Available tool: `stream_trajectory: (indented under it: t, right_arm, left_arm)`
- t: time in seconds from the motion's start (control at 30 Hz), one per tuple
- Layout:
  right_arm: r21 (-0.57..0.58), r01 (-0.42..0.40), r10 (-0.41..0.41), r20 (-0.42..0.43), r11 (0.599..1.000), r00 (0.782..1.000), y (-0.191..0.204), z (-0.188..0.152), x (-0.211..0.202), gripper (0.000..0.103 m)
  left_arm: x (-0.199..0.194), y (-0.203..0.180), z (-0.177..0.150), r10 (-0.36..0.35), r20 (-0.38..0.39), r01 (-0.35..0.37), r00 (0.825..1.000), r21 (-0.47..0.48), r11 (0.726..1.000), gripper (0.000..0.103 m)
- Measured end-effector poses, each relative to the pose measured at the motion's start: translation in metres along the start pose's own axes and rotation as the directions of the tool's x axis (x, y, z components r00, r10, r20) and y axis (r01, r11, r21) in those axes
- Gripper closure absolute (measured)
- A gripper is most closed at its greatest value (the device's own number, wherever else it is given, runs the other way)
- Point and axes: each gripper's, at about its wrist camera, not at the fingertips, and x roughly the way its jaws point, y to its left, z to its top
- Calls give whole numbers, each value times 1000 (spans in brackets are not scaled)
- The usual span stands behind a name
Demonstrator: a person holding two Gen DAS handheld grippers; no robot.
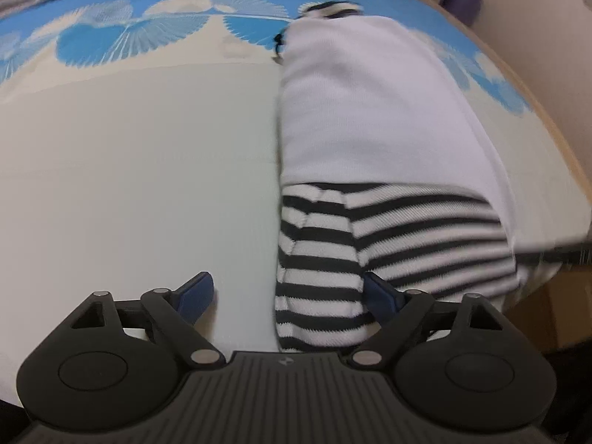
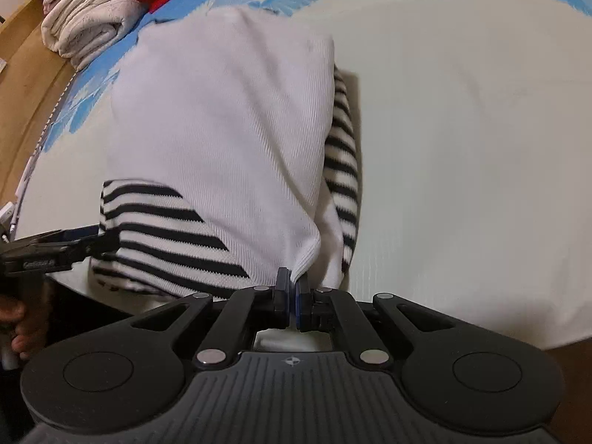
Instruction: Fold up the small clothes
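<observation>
Right gripper (image 2: 292, 298) is clamped on the white hem of my white knit top with black-striped sleeves (image 2: 222, 140). Left gripper (image 1: 285, 296) sits wide open around a striped sleeve. Garment lies folded on the cream-and-blue patterned bed sheet (image 2: 462, 148), folded beige towels (image 2: 81, 22) behind.

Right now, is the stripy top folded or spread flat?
Partly folded: the white body lies doubled over its striped sleeves, and the right gripper pinches one corner.

No legible text; faint lettering on left tool (image 2: 55, 255) unreadable.
</observation>
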Motion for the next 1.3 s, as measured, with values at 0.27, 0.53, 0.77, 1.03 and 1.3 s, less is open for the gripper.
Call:
stream_trajectory:
  t: [0.27, 0.53, 0.77, 1.03, 1.3]
  right_arm:
    - [-24, 33, -26, 230, 999, 973, 1, 60, -62, 73]
    - [175, -8, -46, 304, 985, 952, -18, 125, -4, 55]
    - [325, -119, 55, 200, 938, 978, -30, 146, 49, 56]
    - [335, -164, 6, 427, 928, 904, -33, 153, 6, 99]
    - [341, 83, -156, 191, 937, 969, -41, 158, 54, 98]
  left_arm:
    - [-75, 20, 85, -22, 114, 5, 993, 149, 989, 16]
    - [-70, 57, 151, -109, 149, 101, 983, 61, 993, 18]
    - [-22, 77, 173, -251, 81, 262, 965, -183, 948, 19]
    - [33, 54, 193, -295, -25, 279, 955, -252, 926, 18]
    - [89, 42, 190, -258, -73, 239, 963, -198, 951, 51]
